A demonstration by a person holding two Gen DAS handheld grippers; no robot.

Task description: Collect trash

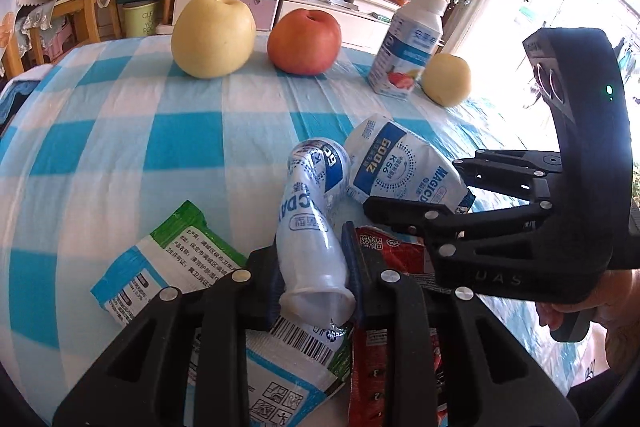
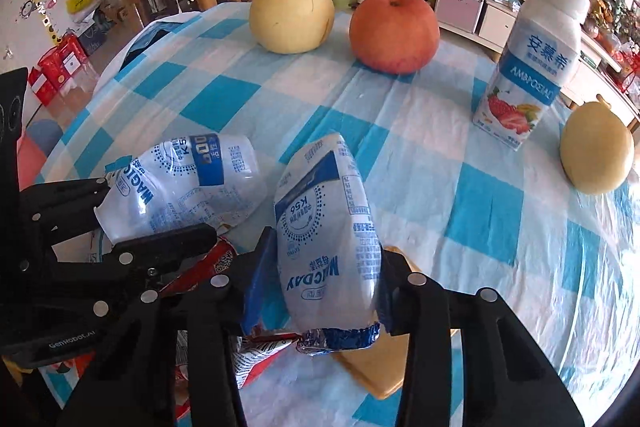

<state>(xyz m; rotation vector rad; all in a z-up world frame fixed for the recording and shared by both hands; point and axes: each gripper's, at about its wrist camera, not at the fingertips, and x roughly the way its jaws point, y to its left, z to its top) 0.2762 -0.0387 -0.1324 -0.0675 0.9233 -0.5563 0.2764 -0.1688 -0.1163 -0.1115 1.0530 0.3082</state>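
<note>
Left gripper clamped on crushed bottle, long axis along fingers; right gripper clamped on second pouch; both above wrappers at table near edge; lift clear next.

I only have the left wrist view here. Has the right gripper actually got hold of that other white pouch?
Observer: Yes. In the right wrist view the right gripper is closed on the white pouch, with a pad pressing each side.
Operator: Anything underneath it that I can't see?
Observer: A flat tan piece lies on the tablecloth below the pouch. I cannot tell what it is.
Operator: Which end faces that camera?
Observer: The crimped foil end.
</note>
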